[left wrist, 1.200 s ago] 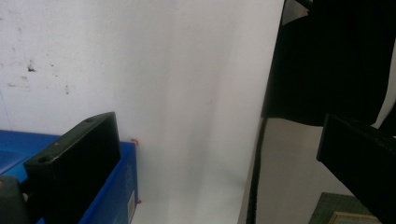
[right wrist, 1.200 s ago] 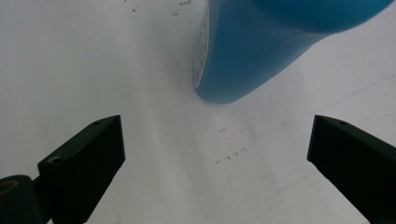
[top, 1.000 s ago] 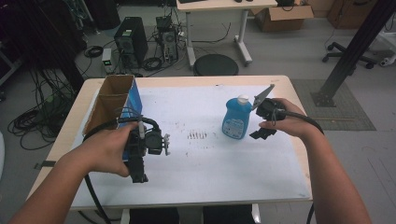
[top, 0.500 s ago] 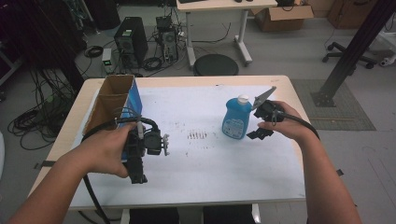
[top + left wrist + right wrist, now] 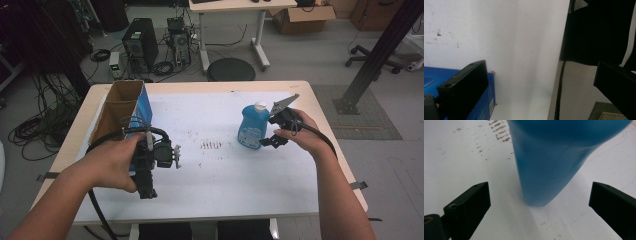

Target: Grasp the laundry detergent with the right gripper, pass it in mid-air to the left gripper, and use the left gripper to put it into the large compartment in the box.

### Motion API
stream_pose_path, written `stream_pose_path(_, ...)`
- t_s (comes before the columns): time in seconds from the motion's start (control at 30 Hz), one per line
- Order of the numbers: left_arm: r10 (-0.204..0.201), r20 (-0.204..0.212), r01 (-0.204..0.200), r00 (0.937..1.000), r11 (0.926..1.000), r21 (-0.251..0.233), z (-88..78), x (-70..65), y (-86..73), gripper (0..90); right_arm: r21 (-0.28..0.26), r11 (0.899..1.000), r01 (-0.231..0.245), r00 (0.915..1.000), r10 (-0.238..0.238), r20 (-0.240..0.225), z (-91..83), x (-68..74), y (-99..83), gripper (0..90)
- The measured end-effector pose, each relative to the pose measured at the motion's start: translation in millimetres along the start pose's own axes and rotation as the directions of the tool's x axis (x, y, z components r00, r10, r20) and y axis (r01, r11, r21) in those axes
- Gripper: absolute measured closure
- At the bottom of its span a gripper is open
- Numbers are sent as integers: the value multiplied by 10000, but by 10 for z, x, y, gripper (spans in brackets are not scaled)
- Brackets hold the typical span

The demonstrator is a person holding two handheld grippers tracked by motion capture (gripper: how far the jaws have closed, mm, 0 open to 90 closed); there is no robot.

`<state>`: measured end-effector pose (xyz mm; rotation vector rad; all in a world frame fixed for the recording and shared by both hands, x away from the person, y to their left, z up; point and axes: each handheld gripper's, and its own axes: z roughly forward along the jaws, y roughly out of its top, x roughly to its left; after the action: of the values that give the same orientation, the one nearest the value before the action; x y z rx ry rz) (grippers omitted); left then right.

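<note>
A blue bottle [image 5: 254,129] with a white cap stands upright on the white table sheet [image 5: 220,175], right of centre. My right gripper [image 5: 272,131] is just to its right, open, with its jaws level with the bottle's lower body. In the right gripper view the bottle [image 5: 554,157] rises close ahead between the widely spread jaws of the right gripper [image 5: 539,192], which do not touch it. My left gripper [image 5: 146,186] is held above the table's front left and points toward the near edge. In its own view the left gripper [image 5: 539,72] is open with nothing between the jaws.
An open cardboard box [image 5: 120,107] with a blue side stands at the table's left, right behind my left hand; its blue face [image 5: 431,80] shows beside the left jaw. Small dark marks [image 5: 212,145] dot the sheet's middle. A stool, computers and cables lie beyond the table's far edge.
My right gripper has edged a little closer to the bottle. The left gripper has stayed almost where it was.
</note>
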<state>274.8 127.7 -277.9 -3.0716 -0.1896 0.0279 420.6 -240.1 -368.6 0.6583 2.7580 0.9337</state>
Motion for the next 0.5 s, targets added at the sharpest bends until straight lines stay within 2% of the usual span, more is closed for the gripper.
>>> stream_pose_path(0.1, 2, 12, -2, 10000, 10000, 20, -2, -10, -1, 2, -179, 9998, -5, 10000, 5, -20, 4, -1, 1, 37)
stream_pose_path(0.13, -11, 30, 11, 10000, 10000, 51, -2, -21, -1, 2, -483, 9988, -52, 9999, 47, -108, 4, -3, -8, 34)
stream_pose_path(0.3, -4, 34, 4, 10000, 10000, 100, -1, -36, 1, 2, -672, 9977, -124, 9998, 116, -132, 38, 3, -34, 34)
stream_pose_path(0.5, -15, 37, 15, 10000, 9999, 125, 4, -52, 18, 2, -1156, 9927, -341, 9993, 325, -162, 83, 7, -84, 34)
